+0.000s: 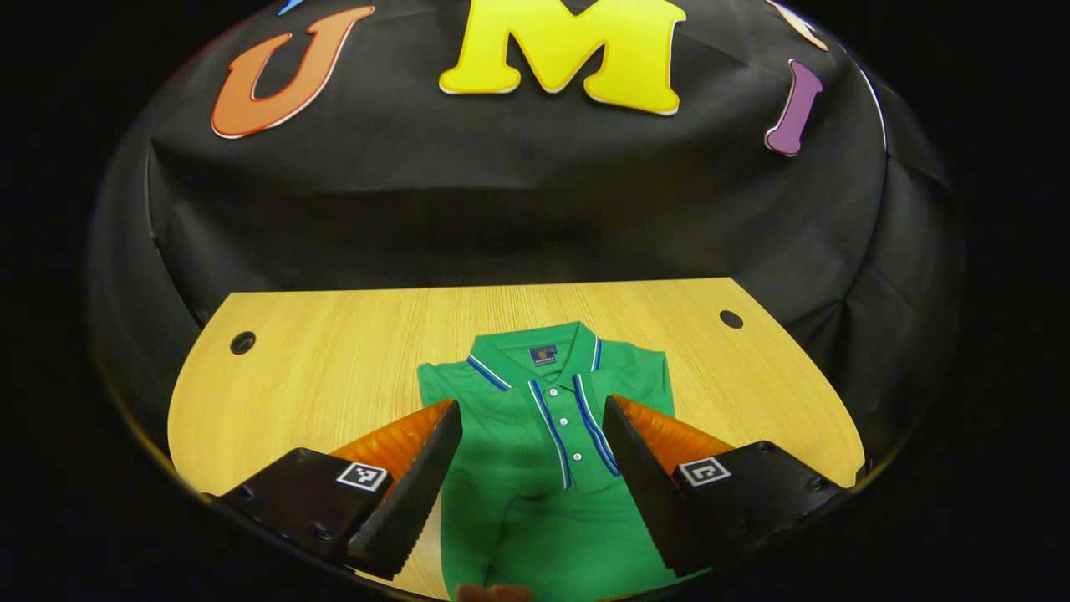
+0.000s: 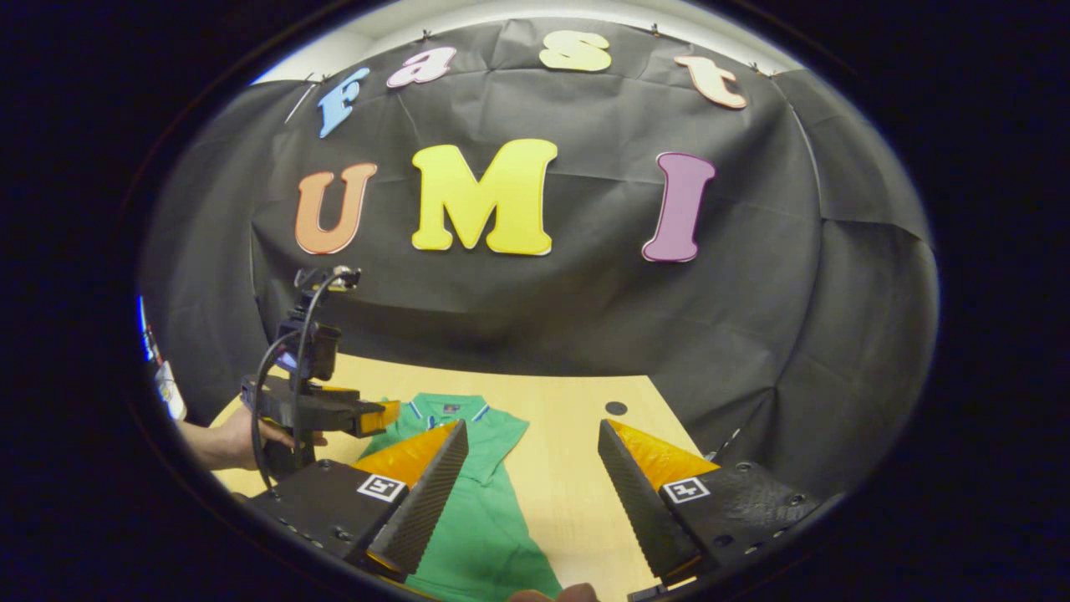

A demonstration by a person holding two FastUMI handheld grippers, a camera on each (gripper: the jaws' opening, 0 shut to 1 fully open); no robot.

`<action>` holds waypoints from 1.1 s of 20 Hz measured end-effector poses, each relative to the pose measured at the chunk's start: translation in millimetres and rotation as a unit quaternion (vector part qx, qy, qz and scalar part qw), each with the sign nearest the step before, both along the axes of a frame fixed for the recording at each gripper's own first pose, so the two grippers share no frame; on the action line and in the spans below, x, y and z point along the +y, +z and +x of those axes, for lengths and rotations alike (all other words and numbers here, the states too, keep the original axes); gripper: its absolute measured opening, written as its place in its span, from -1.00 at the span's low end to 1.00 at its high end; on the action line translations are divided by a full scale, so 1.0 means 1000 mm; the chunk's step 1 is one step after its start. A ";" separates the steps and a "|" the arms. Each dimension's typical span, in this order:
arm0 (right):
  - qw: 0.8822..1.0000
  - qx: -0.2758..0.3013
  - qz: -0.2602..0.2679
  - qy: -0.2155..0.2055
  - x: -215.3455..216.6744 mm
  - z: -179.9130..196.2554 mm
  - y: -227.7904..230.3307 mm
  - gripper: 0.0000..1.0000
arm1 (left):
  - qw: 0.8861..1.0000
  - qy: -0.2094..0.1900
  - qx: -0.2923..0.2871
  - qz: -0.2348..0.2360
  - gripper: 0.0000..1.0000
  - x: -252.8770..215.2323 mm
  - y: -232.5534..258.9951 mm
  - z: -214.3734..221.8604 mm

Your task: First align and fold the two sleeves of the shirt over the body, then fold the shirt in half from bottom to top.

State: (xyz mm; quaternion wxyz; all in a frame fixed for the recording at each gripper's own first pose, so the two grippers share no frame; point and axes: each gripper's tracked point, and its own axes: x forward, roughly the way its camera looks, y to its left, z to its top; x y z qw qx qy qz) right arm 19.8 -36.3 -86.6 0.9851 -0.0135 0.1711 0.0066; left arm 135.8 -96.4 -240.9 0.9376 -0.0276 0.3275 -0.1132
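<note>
the shirt (image 1: 543, 435) lay flat on the table (image 1: 334, 351), collar toward the far wall, buttons up, squared to the near edge, which suited folding from either side. in the left gripper view the left gripper (image 1: 532, 410) hung over the chest with jaws wide apart and nothing between them, centred on the placket, probably lining up before picking a sleeve. in the right gripper view the right gripper (image 2: 532, 431) was likewise spread and empty, set off to the shirt's right over bare wood, near that sleeve. a hand (image 2: 242, 439) held the left gripper farther off. both sleeves looked tucked close to the body; whether they were already folded over, i couldn't tell.
</note>
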 end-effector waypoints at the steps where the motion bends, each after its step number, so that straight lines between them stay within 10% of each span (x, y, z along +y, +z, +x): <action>1: 1.000 -0.001 0.001 0.004 0.003 0.000 0.001 0.94 | 1.000 0.008 -0.008 -0.001 1.00 0.003 0.011 -0.007; 12: 0.999 0.012 -0.014 0.051 0.011 -0.020 -0.017 0.94 | 0.992 0.107 -0.066 -0.007 1.00 0.071 0.083 -0.122; 22: 0.987 0.112 -0.032 0.108 0.005 -0.064 -0.090 0.92 | 0.996 0.084 -0.004 0.005 1.00 0.087 0.042 -0.205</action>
